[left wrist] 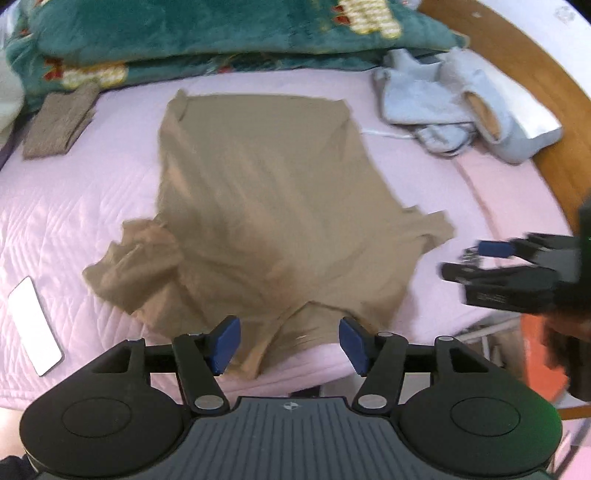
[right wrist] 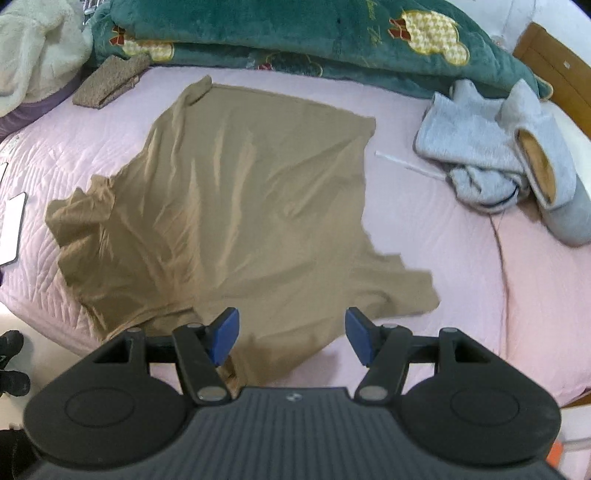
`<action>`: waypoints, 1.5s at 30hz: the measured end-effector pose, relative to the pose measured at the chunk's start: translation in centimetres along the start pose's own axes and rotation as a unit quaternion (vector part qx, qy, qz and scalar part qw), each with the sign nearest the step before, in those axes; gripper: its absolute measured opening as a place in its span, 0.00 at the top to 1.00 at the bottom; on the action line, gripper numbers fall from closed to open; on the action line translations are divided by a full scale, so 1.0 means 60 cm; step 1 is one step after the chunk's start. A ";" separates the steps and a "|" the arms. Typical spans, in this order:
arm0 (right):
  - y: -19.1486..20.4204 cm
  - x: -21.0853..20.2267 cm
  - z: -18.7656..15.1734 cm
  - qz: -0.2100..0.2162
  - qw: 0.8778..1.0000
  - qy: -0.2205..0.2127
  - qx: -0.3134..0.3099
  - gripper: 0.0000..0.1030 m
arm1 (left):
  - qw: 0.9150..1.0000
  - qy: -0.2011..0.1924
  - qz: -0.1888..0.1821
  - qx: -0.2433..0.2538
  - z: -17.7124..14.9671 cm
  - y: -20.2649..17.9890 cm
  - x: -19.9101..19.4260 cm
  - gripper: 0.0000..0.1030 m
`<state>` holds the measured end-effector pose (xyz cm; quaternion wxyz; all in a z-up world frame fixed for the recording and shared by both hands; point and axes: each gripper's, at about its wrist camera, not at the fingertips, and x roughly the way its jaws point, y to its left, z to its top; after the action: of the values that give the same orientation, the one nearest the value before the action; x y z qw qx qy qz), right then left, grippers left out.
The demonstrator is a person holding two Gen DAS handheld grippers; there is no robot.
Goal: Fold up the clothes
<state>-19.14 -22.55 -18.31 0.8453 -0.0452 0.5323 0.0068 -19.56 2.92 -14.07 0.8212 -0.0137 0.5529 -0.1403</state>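
A tan T-shirt (left wrist: pixel 266 206) (right wrist: pixel 236 206) lies spread flat on the pink quilted bed (left wrist: pixel 74 206) (right wrist: pixel 443 258), its collar toward the near edge and one sleeve bunched at the left. My left gripper (left wrist: pixel 290 341) hovers open over the collar, nothing between its blue pads. My right gripper (right wrist: pixel 291 338) is open above the shirt's near hem by the right sleeve, also holding nothing. In the left wrist view the right gripper (left wrist: pixel 465 260) shows blurred at the right edge, just off the shirt's right sleeve.
A crumpled grey garment (left wrist: pixel 454 103) (right wrist: pixel 509 158) lies at the back right. A folded brown item (left wrist: pixel 59 122) (right wrist: pixel 107 79) sits at the back left. A green blanket (left wrist: pixel 221 33) (right wrist: pixel 295 33) spans the far side. A white phone (left wrist: pixel 33 325) rests at the left. A wooden bed frame (left wrist: pixel 524 81) borders the right.
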 end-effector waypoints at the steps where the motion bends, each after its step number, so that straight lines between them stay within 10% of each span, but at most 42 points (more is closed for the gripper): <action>1: 0.010 0.017 -0.011 0.000 1.000 0.005 -0.002 0.38 | 1.000 0.005 0.006 -0.005 -0.013 0.014 0.026 0.41; 14: 0.089 0.226 -0.111 0.017 0.999 0.021 -0.022 0.39 | 0.997 0.011 0.074 0.011 -0.110 0.038 0.296 0.45; 19: 0.098 0.257 -0.120 0.021 0.998 0.031 -0.048 0.46 | 0.996 0.021 0.082 0.001 -0.115 0.036 0.321 0.45; 25: 0.091 0.257 -0.130 0.030 0.996 0.051 -0.064 0.94 | 0.997 0.038 0.066 -0.007 -0.117 0.028 0.340 0.91; 45: 0.072 0.201 -0.180 0.039 0.994 0.054 -0.086 0.98 | 0.998 0.030 0.063 -0.001 -0.142 0.006 0.320 0.97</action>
<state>-23.91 -19.60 -34.09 0.8076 -0.0972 0.5758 0.0827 -20.58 -0.33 -34.80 0.8113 0.0245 0.5773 -0.0885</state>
